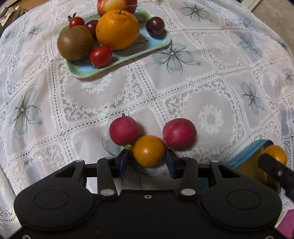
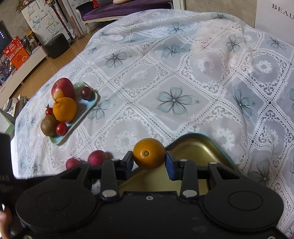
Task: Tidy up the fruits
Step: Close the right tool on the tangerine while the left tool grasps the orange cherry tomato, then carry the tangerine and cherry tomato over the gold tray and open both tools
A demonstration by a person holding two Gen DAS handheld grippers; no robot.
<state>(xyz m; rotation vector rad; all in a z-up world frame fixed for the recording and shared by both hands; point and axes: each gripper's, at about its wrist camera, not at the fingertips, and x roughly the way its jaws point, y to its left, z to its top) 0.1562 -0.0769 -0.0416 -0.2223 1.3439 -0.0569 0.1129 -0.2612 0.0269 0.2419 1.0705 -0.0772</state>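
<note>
A white lace cloth (image 2: 174, 73) printed with grey-blue flowers covers the whole counter and falls over its edges. Past the far edge, in the right wrist view, the room shows a wooden floor (image 2: 60, 60), a purple sofa (image 2: 125, 7), a dark round stool (image 2: 56, 46), a white cabinet with rabbit drawings (image 2: 42, 20) and red boxes (image 2: 16, 51) on a low shelf.

The left gripper (image 1: 148, 159) has its blue fingers (image 1: 124, 161) set on either side of a small orange tomato (image 1: 148, 150) lying on the cloth. The finger pads sit just beside it; whether they press on it cannot be told. Two red radishes (image 1: 125, 130) (image 1: 179, 133) touch that tomato from behind, one at each side.

The right gripper (image 2: 149, 161) is clamped on a small orange (image 2: 149, 153), held over the near corner of a gold metal tray with a blue rim (image 2: 198, 145). The tray lies just right of the radishes.

Well apart, toward the far left of the counter, a pale green plate (image 1: 128, 55) carries a big orange (image 1: 117, 29), a kiwi (image 1: 75, 43), an apple (image 1: 114, 5), two red cherry tomatoes (image 1: 101, 56) (image 1: 76, 22) and two dark plums (image 1: 155, 25) (image 1: 91, 25). The big orange leans against the kiwi and the apple.
</note>
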